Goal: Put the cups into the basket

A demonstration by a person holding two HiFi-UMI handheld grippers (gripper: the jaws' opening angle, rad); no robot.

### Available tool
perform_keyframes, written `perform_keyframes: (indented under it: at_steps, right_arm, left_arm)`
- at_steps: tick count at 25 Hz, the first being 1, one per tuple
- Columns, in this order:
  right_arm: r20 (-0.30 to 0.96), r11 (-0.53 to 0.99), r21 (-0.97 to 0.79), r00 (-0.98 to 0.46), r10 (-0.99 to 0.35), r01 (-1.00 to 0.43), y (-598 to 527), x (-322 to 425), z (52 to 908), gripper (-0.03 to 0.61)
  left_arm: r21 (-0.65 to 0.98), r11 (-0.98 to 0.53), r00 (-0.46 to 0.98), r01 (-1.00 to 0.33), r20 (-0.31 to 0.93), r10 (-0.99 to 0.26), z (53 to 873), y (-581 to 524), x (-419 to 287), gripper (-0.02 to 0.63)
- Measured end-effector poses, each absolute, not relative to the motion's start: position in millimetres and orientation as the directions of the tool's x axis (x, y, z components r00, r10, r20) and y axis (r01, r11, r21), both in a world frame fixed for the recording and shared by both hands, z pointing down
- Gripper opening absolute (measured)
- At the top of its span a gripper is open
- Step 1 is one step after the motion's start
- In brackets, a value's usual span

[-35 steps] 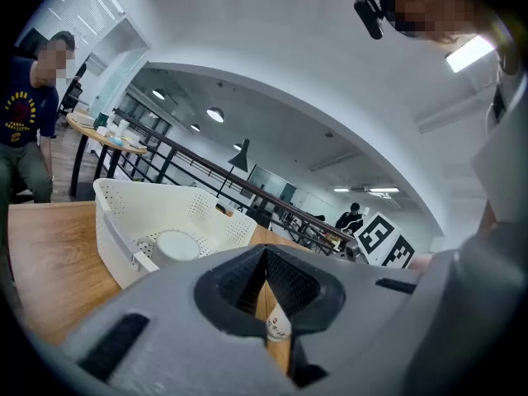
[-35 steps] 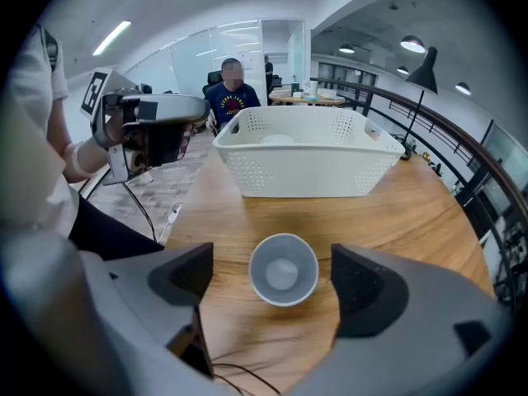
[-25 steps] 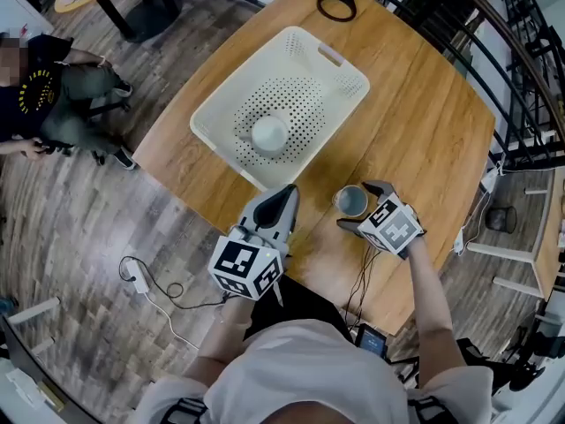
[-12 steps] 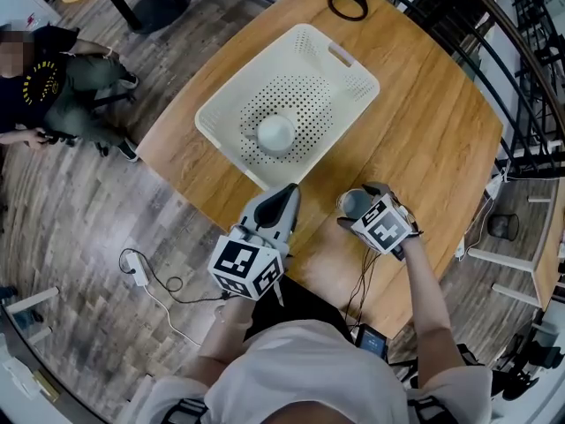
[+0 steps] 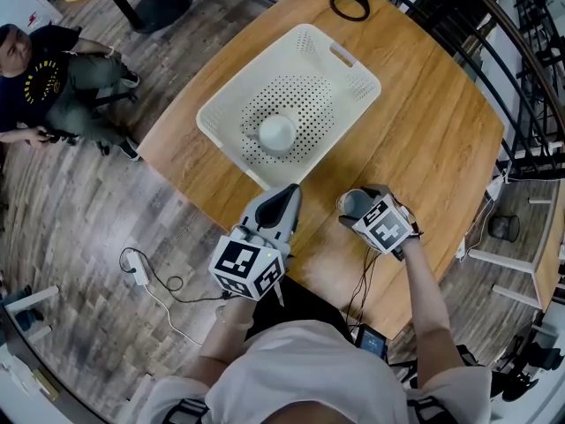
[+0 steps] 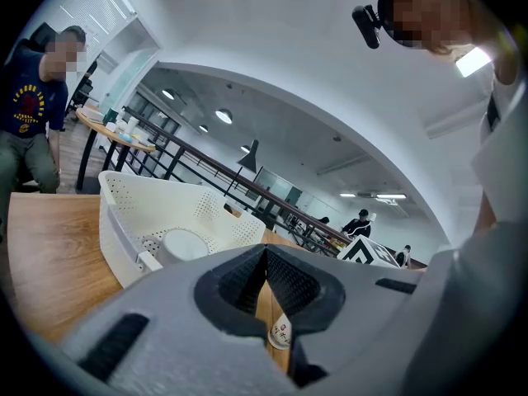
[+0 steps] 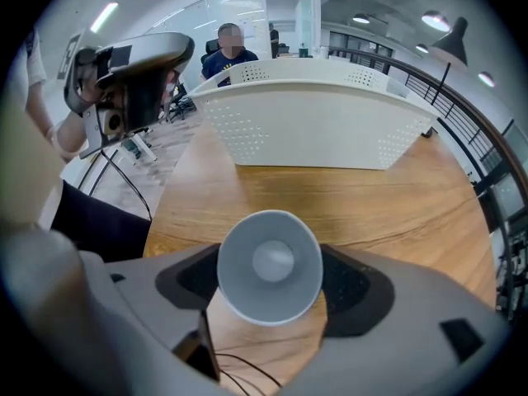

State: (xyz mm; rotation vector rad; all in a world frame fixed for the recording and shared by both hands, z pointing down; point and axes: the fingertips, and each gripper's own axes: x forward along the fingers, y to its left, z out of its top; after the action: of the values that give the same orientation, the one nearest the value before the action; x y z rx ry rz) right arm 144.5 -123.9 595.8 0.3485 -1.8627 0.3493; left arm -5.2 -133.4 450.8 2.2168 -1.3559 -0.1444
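Observation:
A grey cup (image 5: 353, 203) (image 7: 270, 264) stands upright near the front edge of the wooden table (image 5: 424, 131). My right gripper (image 5: 359, 204) (image 7: 270, 280) points steeply down over it. Its jaws have just been closing, and both pads now meet the cup's sides. A white perforated basket (image 5: 221, 117) (image 6: 124, 213) (image 7: 313, 122) sits farther back with a white cup (image 5: 277, 132) (image 6: 183, 244) upside down inside. My left gripper (image 5: 290, 191) (image 6: 266, 262) hovers at the table's front edge, aimed at the basket, shut and empty.
A black coiled cable (image 5: 350, 3) lies at the table's far edge. A person (image 5: 53, 78) sits on the floor at the left. A white power strip with its cord (image 5: 137, 272) lies on the floor beside the table. Black railings (image 5: 530, 104) run along the right.
The right gripper has slid slightly over the grey cup, and its jaws have narrowed onto it. The left gripper has stayed where it was.

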Motion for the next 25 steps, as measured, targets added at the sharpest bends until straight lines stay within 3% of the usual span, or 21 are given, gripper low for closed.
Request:
perform_keyframes:
  at_steps: [12, 25]
  right_arm:
    - [0.939, 0.902, -0.051, -0.327, -0.102, -0.429, -129.1, 144.6, 587.6, 0.359]
    - [0.902, 0.844, -0.084, -0.400, -0.161, -0.530, -142.7, 144.8, 524.5, 0.359]
  left_arm:
    - [0.491, -0.361, 0.493, -0.793, 0.169, -0.854, 447.3, -131.9, -4.5, 0.008]
    - [0.462, -0.389, 0.502, -0.797, 0.150, -0.852, 429.4, -132.6, -2.4, 0.008]
